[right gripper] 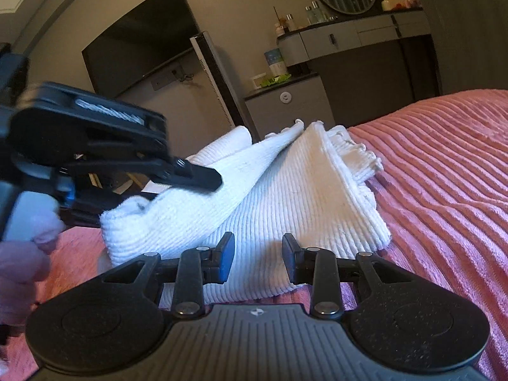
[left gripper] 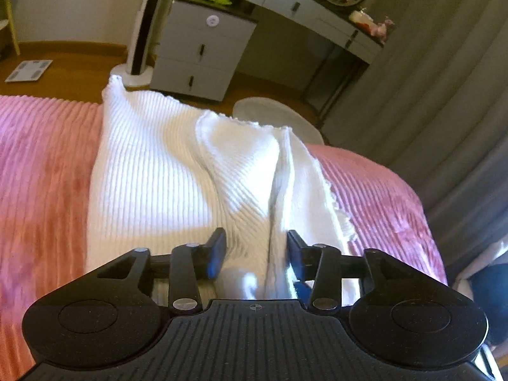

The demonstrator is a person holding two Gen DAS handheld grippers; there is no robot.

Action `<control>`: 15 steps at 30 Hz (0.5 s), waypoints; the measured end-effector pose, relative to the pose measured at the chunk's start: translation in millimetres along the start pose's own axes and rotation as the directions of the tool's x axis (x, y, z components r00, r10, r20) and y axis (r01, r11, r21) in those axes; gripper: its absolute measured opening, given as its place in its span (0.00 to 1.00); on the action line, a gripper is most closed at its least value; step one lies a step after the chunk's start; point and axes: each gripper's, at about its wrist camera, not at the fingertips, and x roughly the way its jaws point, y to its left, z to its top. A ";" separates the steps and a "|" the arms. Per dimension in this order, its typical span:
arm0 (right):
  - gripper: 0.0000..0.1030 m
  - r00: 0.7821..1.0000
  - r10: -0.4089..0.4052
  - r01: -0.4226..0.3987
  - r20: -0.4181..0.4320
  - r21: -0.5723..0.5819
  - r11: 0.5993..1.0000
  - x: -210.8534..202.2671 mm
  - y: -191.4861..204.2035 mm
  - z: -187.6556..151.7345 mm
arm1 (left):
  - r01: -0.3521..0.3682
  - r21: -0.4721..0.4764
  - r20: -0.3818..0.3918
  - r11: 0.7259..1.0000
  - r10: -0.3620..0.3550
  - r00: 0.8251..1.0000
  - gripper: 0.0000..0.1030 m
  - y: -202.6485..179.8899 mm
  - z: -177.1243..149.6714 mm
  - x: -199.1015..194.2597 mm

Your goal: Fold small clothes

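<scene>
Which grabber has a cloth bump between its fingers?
The left gripper: a fold of white cloth rises between its fingers. The right gripper sits over flat cloth.

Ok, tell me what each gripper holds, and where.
Nothing. The left gripper straddles a raised fold of the white knit garment, pads apart; the right gripper is open over its near edge.

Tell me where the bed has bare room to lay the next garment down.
Bare pink bedspread lies right of the white knit garment, toward the bed's edge; another bare strip lies on its other side. The middle is crowded: the left gripper and right gripper are both at the garment.
</scene>
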 end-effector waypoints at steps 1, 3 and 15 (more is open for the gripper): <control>0.31 1.000 0.001 -0.001 -0.002 0.005 1.000 0.2 -1.2 0.2 | 0.002 -0.018 0.019 1.000 -0.001 1.000 0.48 0.8 -1.4 -10.0; 0.31 1.000 0.007 -0.007 -0.004 0.018 1.000 0.8 -3.8 0.3 | -0.025 -0.066 0.058 0.997 0.029 0.998 0.50 2.8 -7.6 -29.5; 0.34 0.997 0.068 -0.052 -0.047 0.295 0.954 -10.5 -47.3 26.3 | -0.372 -0.069 0.052 0.926 0.375 0.925 0.59 33.2 -60.7 -50.6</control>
